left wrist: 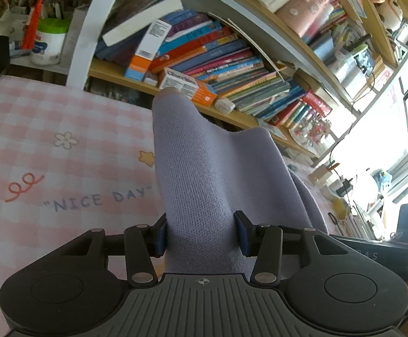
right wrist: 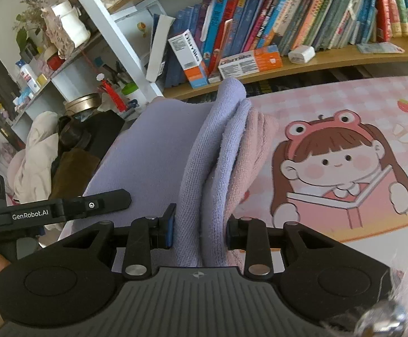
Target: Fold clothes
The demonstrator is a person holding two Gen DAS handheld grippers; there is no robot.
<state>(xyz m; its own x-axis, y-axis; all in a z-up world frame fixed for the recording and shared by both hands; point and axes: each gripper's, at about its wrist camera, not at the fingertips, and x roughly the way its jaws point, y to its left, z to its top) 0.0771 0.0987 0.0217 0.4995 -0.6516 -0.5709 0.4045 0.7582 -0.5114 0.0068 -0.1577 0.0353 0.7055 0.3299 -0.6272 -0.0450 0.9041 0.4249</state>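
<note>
Both my grippers hold one lavender knit garment [left wrist: 204,174] lifted above the pink checked mat [left wrist: 49,146] that covers the tabletop. It hangs between them near the mat's back edge, in front of the bookshelf [right wrist: 288,28].

Progress: the right wrist view shows several layers stacked together at the grip, with a pinkish inner face [right wrist: 260,146] showing, so I judge at least one fold is already in. The left view shows a single smooth span running to a raised corner. The final lay-down onto the mat looks still outstanding; the garment is off the surface, not resting flat. How many folds remain I can't tell.

Pose: left gripper [left wrist: 201,236] is narrowed on the cloth, pads pressing both sides, pointing toward the shelf. Right gripper [right wrist: 199,230] is clamped on the bunched layered edge, same heading. The left tool's body [right wrist: 55,210] is visible just beside it.
</note>
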